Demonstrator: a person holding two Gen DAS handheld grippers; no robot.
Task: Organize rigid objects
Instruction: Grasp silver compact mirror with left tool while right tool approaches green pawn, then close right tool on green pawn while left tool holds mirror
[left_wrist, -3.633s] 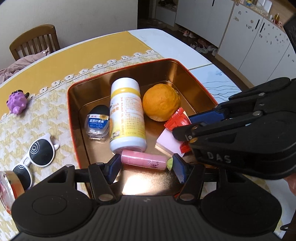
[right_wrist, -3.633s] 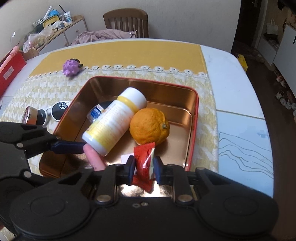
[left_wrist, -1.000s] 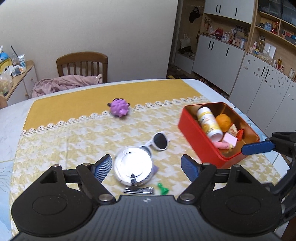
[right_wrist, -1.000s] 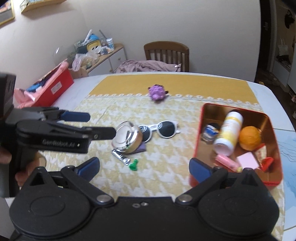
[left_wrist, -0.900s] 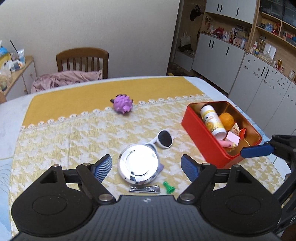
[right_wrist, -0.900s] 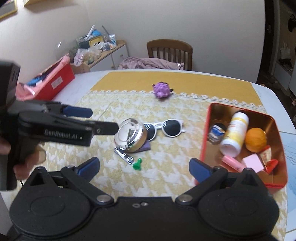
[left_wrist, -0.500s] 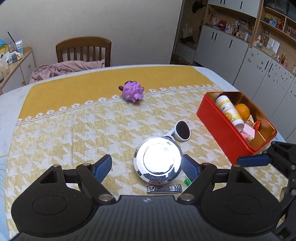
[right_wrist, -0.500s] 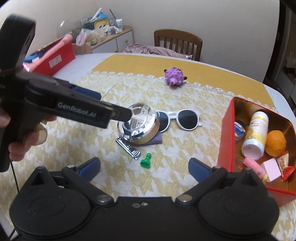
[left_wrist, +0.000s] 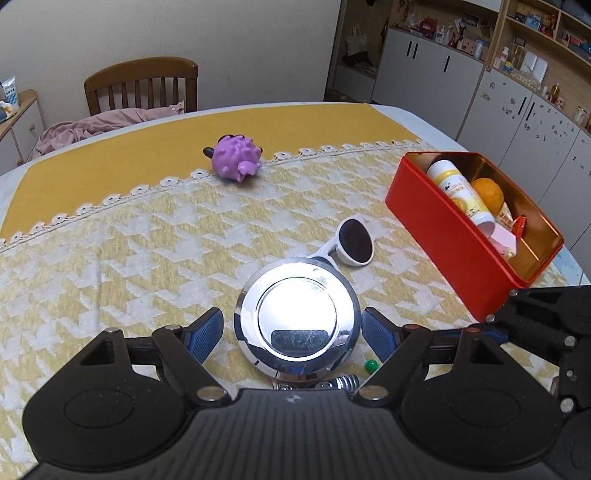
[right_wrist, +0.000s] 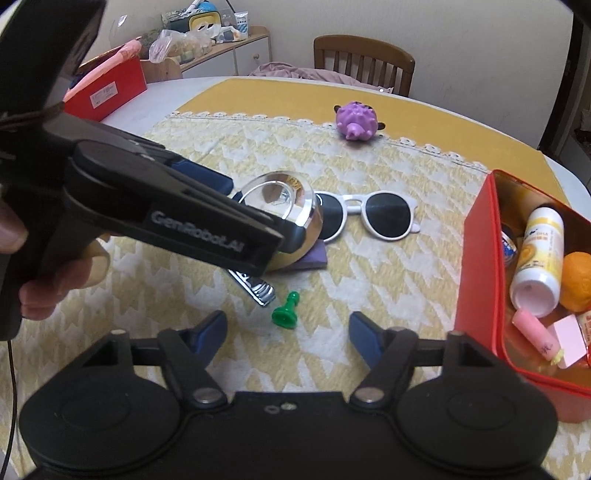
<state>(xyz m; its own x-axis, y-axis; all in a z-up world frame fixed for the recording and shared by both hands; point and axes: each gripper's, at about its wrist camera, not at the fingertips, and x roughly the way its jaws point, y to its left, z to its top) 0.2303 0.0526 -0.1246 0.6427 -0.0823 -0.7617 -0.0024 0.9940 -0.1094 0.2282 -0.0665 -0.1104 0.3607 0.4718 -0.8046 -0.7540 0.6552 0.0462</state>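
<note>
A round chrome disc (left_wrist: 297, 319) lies on a purple pad (right_wrist: 314, 258) on the yellow patterned cloth. My left gripper (left_wrist: 291, 334) is open and straddles the disc, with a thin gap showing at each pad. In the right wrist view its black finger hides part of the disc (right_wrist: 291, 206). A small green pawn (right_wrist: 285, 314) lies just ahead of my right gripper (right_wrist: 287, 328), whose jaws are closing without touching it. A metal nail clipper (right_wrist: 253, 288) lies beside the pawn. White sunglasses (right_wrist: 369, 214) rest behind the disc.
A red tin (right_wrist: 476, 258) at the right holds a white and yellow bottle (right_wrist: 539, 251), an orange (right_wrist: 578, 280), a pink tube (right_wrist: 535, 334) and small packets. A purple spiky toy (right_wrist: 356, 122) sits by the lace border. A wooden chair (left_wrist: 140, 85) stands behind the table.
Both grippers have come down and forward towards the loose items. The left fingers now flank the chrome disc. The right jaws have narrowed, and the green pawn lies nearer to them.
</note>
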